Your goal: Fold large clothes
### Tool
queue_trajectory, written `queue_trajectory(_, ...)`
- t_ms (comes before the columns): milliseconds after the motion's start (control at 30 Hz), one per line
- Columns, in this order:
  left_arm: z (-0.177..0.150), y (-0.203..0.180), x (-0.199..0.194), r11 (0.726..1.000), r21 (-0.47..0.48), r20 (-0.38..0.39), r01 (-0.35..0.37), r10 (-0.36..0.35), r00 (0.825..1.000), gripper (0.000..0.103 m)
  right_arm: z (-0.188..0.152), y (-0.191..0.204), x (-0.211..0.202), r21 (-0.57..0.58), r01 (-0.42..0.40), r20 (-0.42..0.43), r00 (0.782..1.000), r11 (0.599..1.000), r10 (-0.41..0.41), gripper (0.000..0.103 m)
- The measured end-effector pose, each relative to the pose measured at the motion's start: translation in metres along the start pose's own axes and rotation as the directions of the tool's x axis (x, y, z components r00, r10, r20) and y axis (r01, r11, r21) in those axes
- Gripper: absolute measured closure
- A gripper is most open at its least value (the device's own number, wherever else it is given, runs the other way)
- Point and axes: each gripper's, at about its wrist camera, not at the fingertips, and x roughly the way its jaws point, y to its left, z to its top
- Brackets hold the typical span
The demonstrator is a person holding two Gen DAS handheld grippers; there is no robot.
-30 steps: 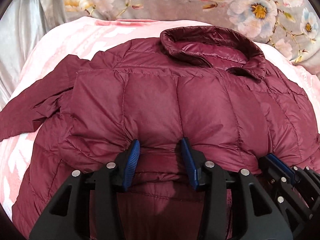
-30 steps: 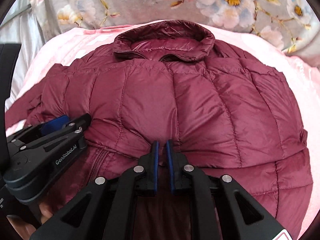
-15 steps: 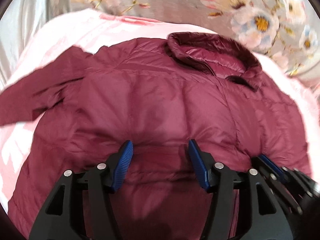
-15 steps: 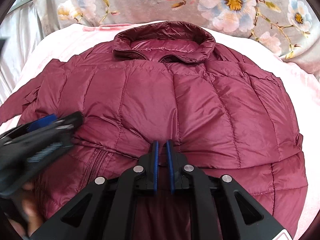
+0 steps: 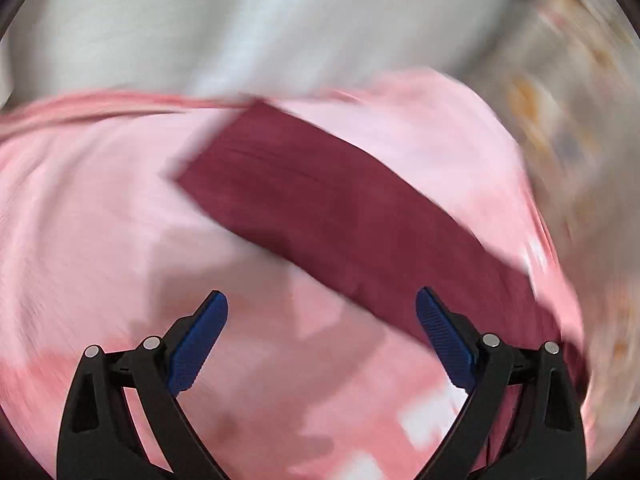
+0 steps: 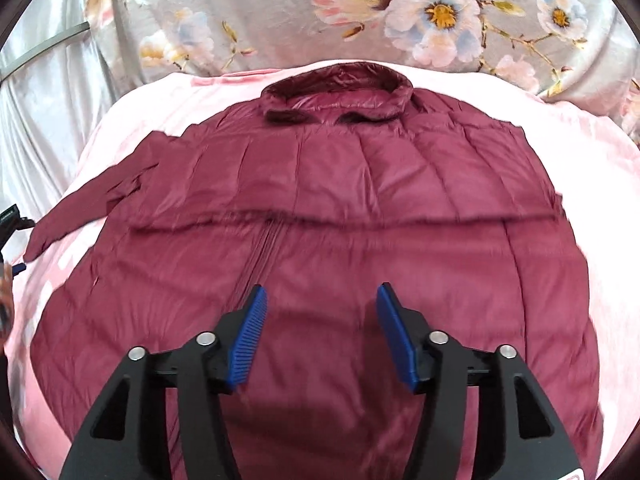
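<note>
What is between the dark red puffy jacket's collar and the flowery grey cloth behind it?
Only a strip of pink blanket lies between the collar and the flowery grey cloth, seen in the right wrist view.

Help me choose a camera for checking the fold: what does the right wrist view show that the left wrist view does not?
Only the right wrist view shows the whole maroon jacket, its collar, the fold line across its middle, and the floral bedding. Only the left wrist view, badly blurred, shows the jacket's sleeve lying alone. Both show the pink blanket and jaws opening with nothing between them: left gripper, right gripper.
</note>
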Motion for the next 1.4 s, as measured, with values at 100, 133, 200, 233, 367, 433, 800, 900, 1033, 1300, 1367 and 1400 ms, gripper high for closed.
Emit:
queue_trajectory(100,0.028,0.045,0.019,0.988,-0.137,0.008,-0.069,0.071,0.997,0.011,-0.013,0.002,0.002,-0.009,0.025,-0.004,1.0,1.0,-0.025,0.042)
queue_trajectory(133,0.033,0.05,0.024,0.987,-0.149,0.009,-0.067,0.069,0.998,0.011,-0.015,0.003,0.004,-0.011,0.034,-0.007,0.999,0.999,-0.034,0.042)
queue_trajectory(200,0.038,0.048,0.029,0.988,-0.13,0.026,-0.08,0.084,0.996,0.011,-0.015,0.004,0.006,-0.015,0.045,-0.012,0.999,0.999,-0.045,0.04)
queue_trajectory(233,0.037,0.042,0.029,0.989,-0.112,0.031,-0.092,0.096,0.995,0.016,-0.015,0.004,0.007,-0.015,0.05,-0.011,0.999,0.999,-0.05,0.039)
queue_trajectory(367,0.037,0.007,0.044,0.998,0.006,-0.029,-0.063,0.063,0.998,0.091,-0.017,0.003,0.008,-0.009,0.057,-0.015,0.998,0.998,-0.057,0.037)
queue_trajectory(433,0.032,-0.017,0.041,0.997,0.055,-0.028,-0.055,0.057,0.998,0.096,-0.018,0.004,0.008,-0.005,0.058,-0.015,0.998,0.998,-0.058,0.037)
queue_trajectory(800,-0.058,-0.231,-0.077,0.825,0.485,-0.016,0.29,-0.323,0.946,0.102,-0.019,0.001,0.005,0.022,0.057,0.001,0.998,0.998,-0.057,0.034)
queue_trajectory(900,-0.11,-0.291,-0.11,0.711,0.563,-0.114,0.422,-0.439,0.891,0.101,-0.019,-0.005,-0.002,0.057,0.044,0.032,0.998,0.997,-0.046,0.034)
queue_trajectory(1033,-0.19,-0.35,-0.116,0.584,0.591,-0.318,0.556,-0.465,0.826,0.097,-0.021,-0.019,-0.019,0.119,0.019,0.068,0.997,0.993,-0.027,0.034)
queue_trajectory(1300,-0.249,-0.319,-0.093,0.596,0.433,-0.46,0.676,-0.499,0.735,0.025,-0.009,-0.048,-0.048,0.156,0.028,0.075,0.996,0.987,-0.04,0.029)
queue_trajectory(1367,-0.23,-0.294,-0.088,0.643,0.396,-0.419,0.655,-0.509,0.752,0.02,0.008,-0.052,-0.047,0.169,-0.023,0.072,0.997,0.985,0.011,0.027)
queue_trajectory(1400,-0.221,-0.281,-0.086,0.672,0.381,-0.398,0.635,-0.5,0.769,0.02,0.019,-0.054,-0.043,0.178,-0.062,0.068,0.996,0.982,0.05,0.027)
